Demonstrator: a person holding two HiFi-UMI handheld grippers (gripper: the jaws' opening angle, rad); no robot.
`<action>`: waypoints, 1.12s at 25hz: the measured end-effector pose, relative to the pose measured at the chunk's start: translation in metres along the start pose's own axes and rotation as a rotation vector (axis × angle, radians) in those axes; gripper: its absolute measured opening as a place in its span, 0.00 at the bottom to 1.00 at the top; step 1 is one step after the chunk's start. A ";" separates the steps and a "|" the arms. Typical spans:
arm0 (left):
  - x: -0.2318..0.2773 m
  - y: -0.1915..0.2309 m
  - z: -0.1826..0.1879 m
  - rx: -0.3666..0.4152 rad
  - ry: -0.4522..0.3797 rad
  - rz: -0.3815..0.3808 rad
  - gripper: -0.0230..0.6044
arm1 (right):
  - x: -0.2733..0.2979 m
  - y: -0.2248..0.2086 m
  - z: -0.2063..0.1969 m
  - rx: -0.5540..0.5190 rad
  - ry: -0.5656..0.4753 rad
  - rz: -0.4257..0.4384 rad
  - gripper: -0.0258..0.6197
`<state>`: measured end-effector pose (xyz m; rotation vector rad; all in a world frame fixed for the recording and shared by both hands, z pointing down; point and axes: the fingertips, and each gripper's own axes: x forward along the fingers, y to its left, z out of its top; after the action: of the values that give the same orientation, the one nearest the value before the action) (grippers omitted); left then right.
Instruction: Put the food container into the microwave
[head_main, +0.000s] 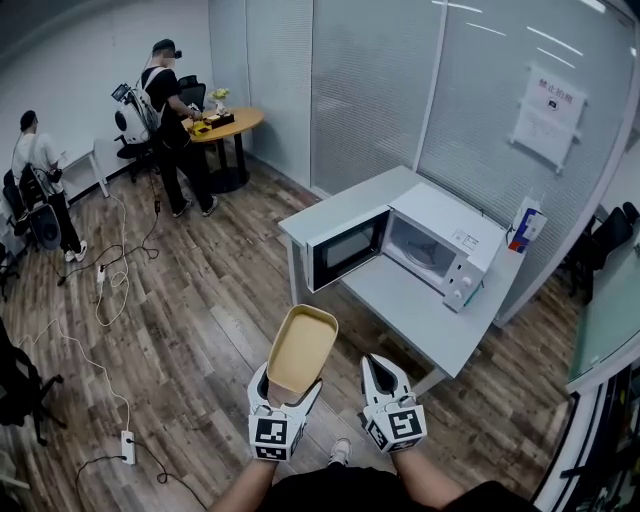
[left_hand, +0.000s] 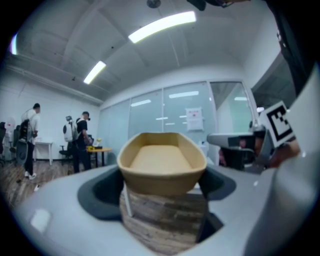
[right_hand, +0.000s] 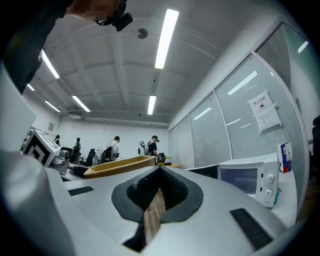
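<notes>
The tan, empty food container (head_main: 300, 345) is held out over the wooden floor, tilted up away from me, with my left gripper (head_main: 289, 392) shut on its near end. In the left gripper view the container (left_hand: 162, 162) sits clamped between the two jaws of the left gripper (left_hand: 162, 186). My right gripper (head_main: 379, 366) hangs beside it on the right, shut and empty, and its tips meet in its own view (right_hand: 160, 168). The white microwave (head_main: 445, 250) stands on the grey table (head_main: 420, 320) ahead with its door (head_main: 345, 250) swung open to the left. It also shows at the right of the right gripper view (right_hand: 247, 181).
A blue and white carton (head_main: 526, 226) stands behind the microwave by the glass partition. Cables and a power strip (head_main: 127, 444) lie on the floor at left. Two people (head_main: 175, 125) stand far off by a round table (head_main: 228, 125) and a desk.
</notes>
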<state>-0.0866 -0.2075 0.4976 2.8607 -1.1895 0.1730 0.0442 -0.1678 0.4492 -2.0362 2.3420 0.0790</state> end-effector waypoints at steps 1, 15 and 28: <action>0.009 -0.001 0.001 0.004 0.002 0.001 0.78 | 0.004 -0.008 0.000 0.011 -0.007 0.002 0.04; 0.110 -0.022 0.012 0.008 0.024 0.006 0.78 | 0.043 -0.102 -0.004 0.007 0.000 -0.001 0.04; 0.204 -0.020 0.018 0.017 0.016 -0.109 0.78 | 0.100 -0.151 -0.016 0.010 0.005 -0.035 0.04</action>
<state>0.0715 -0.3385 0.5041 2.9232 -1.0317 0.2033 0.1802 -0.2891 0.4564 -2.0745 2.3040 0.0602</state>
